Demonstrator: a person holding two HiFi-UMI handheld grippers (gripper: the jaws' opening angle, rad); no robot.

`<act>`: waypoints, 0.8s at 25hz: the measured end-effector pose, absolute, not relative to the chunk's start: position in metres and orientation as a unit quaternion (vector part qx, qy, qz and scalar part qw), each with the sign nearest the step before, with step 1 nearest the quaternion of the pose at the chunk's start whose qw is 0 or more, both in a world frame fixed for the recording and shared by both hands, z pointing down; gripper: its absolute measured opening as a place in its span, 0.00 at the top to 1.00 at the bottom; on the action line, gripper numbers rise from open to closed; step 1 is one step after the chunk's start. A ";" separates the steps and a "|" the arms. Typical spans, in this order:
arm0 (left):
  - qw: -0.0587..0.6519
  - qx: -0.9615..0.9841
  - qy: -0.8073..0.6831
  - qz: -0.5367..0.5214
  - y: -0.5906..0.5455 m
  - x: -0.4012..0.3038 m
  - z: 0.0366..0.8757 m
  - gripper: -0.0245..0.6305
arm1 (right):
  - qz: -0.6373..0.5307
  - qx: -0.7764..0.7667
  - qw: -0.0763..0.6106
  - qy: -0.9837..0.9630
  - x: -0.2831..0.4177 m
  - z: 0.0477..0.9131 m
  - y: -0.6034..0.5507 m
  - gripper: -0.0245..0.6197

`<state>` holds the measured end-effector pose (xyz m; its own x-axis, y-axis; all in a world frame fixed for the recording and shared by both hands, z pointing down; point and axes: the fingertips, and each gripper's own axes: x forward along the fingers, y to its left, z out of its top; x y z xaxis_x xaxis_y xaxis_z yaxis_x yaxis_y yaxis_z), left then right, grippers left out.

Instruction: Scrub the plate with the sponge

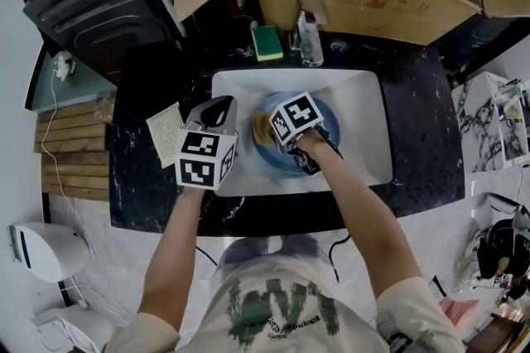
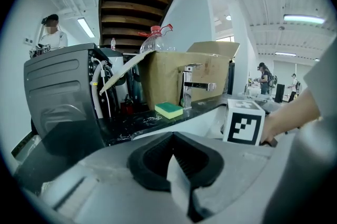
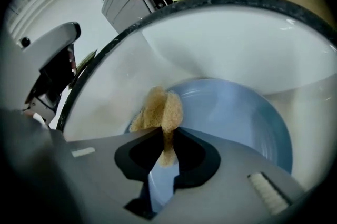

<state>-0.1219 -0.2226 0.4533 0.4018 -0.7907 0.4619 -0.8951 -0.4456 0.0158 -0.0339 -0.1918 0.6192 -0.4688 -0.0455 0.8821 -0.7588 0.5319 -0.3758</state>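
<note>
Right now I am standing over a white sink set into a black stone desk. A round blue plate lies flat on the bottom of the sink, face up, a little left of the sink's middle.

My right gripper has its fingers closed tight on a tan sponge. The sponge is pinched thin on its edge, and its long axis runs straight out from the fingertips, pointing down at the plate's left rim. It is at the rim; I cannot tell whether it is pressing on it. The rest of the plate spreads out to the right of the sponge, so I judge the scrubbing stroke should sweep that way, across the face.

My left gripper hangs over the sink's left edge, just beside the right one. Its fingers are closed together with nothing between them. It is off the plate, so the right hand is the nearer one.

Behind the sink, a green sponge rests on the desk next to the tap.
</note>
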 end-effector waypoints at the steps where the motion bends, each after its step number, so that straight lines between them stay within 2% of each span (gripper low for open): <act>1: 0.132 0.827 -0.510 0.198 -0.223 -0.122 0.453 0.96 | 0.405 0.269 0.442 -0.754 -0.033 0.621 -0.192 0.87; 20: 0.131 0.828 -0.506 0.201 -0.226 -0.117 0.456 0.96 | 0.402 0.283 0.468 -0.734 0.000 0.627 -0.197 0.86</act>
<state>-0.1169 -0.2263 0.4562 0.4061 -0.7863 0.4657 -0.8914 -0.4530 0.0123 -0.0003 -0.1972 0.6267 -0.4022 -0.0390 0.9147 -0.7918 0.5164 -0.3261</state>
